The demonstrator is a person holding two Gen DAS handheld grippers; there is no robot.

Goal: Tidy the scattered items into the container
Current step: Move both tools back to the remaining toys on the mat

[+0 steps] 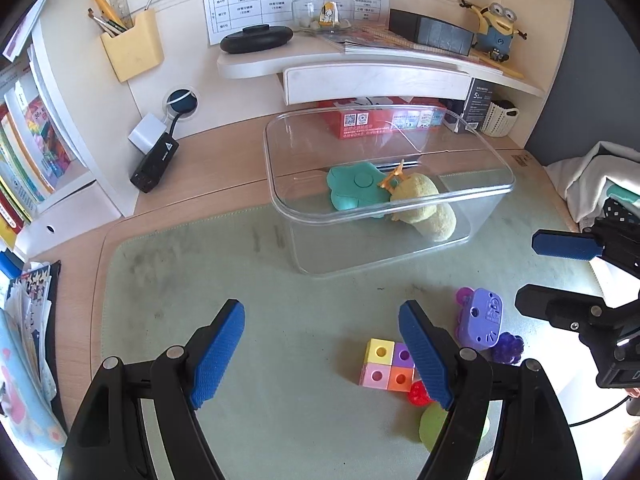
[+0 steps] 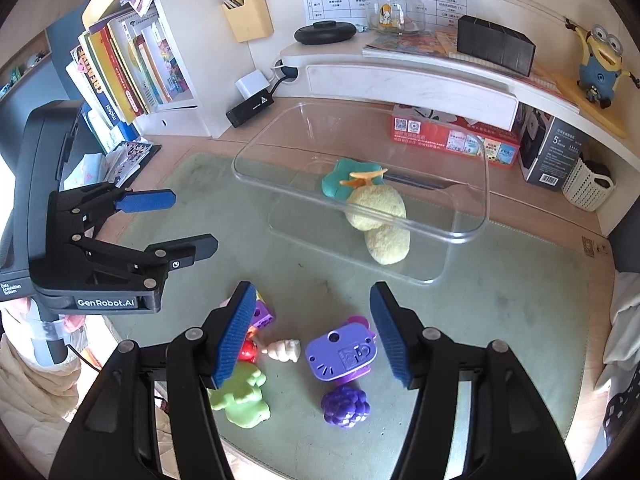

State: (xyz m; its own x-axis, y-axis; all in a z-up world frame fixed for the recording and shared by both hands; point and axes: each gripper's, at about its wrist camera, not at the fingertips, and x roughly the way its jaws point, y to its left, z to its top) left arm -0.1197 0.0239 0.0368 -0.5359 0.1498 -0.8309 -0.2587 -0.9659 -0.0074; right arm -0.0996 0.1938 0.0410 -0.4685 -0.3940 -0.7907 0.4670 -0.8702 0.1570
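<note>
A clear plastic container (image 1: 267,152) (image 2: 486,184) stands on the green mat. It holds a teal toy (image 1: 352,190), a yellow plush (image 1: 416,200) (image 2: 376,210) and a small orange piece. Scattered toys lie in front of it: a coloured cube block (image 1: 386,366), a purple toy (image 1: 480,320) (image 2: 340,354), purple grapes (image 2: 346,406), a white figure (image 2: 285,350), a red piece (image 2: 248,351) and a green toy (image 2: 242,400). My left gripper (image 1: 322,354) (image 2: 176,226) is open over bare mat, left of the block. My right gripper (image 2: 314,338) (image 1: 556,276) is open above the purple toy and the white figure, touching neither.
A red box (image 2: 452,136) and a black carton (image 2: 554,152) stand behind the container under a white shelf (image 1: 360,60). Books (image 2: 132,76) fill the left side. A black adapter (image 1: 156,162) lies at the back left, a white basket (image 2: 588,186) and cloth at the right.
</note>
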